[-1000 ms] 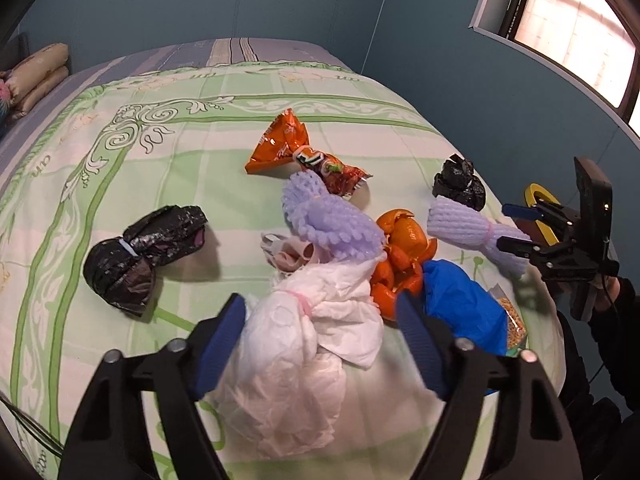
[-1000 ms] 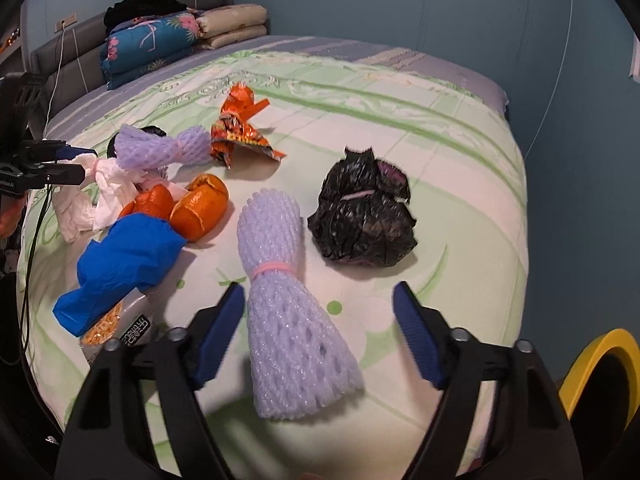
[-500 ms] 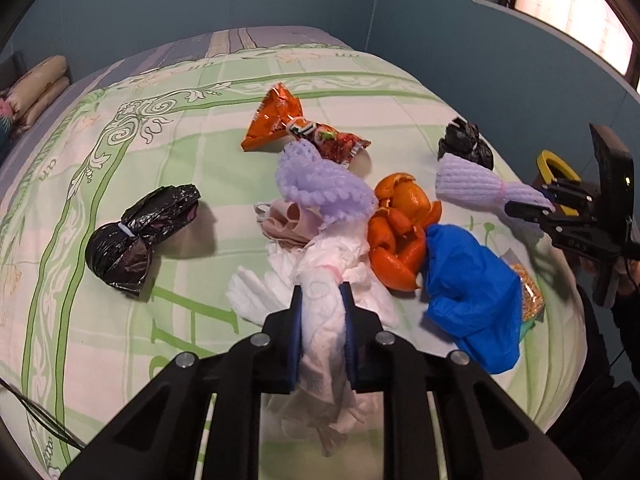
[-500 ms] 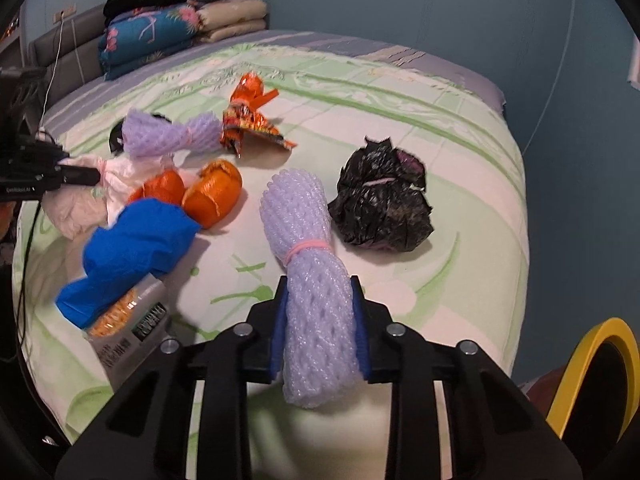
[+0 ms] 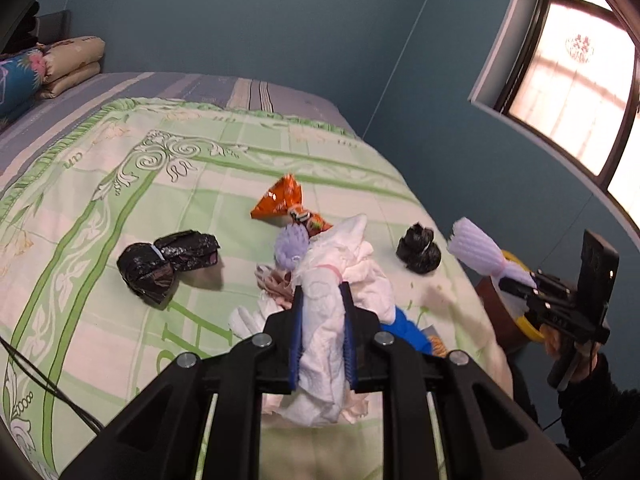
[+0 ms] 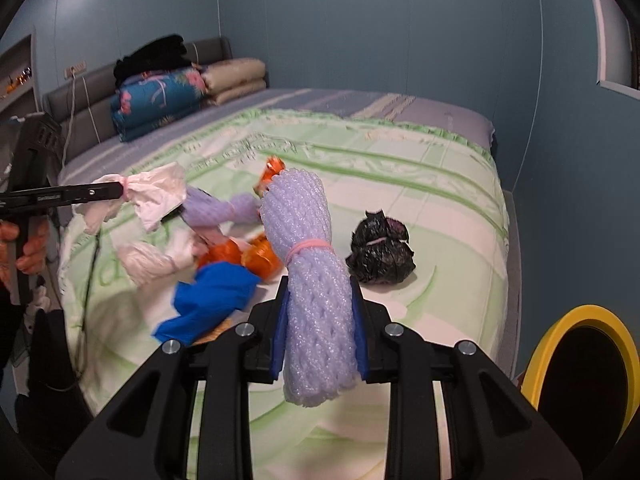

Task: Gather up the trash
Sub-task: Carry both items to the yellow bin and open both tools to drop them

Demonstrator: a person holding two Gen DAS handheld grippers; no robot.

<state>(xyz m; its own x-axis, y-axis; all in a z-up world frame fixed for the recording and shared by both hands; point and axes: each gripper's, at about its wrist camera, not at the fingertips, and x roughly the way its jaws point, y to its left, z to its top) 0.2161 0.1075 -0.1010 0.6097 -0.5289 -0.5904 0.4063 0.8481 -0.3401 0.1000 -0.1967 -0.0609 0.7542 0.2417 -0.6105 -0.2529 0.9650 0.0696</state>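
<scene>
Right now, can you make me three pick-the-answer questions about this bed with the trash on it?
1. Where is the yellow-rimmed bin?
A on the bed
B beside the bed
C on the pillows

2. What colour is the foam net in the right tongs?
A lilac
B orange
C black

3. What are the left tongs doing?
A open, empty
B shut on white tissue bundle
C shut on a black bag

Answers: B, it stands past the blanket's edge; A, the net looks pale purple; B, the blue pads squeeze the tissue.
</scene>
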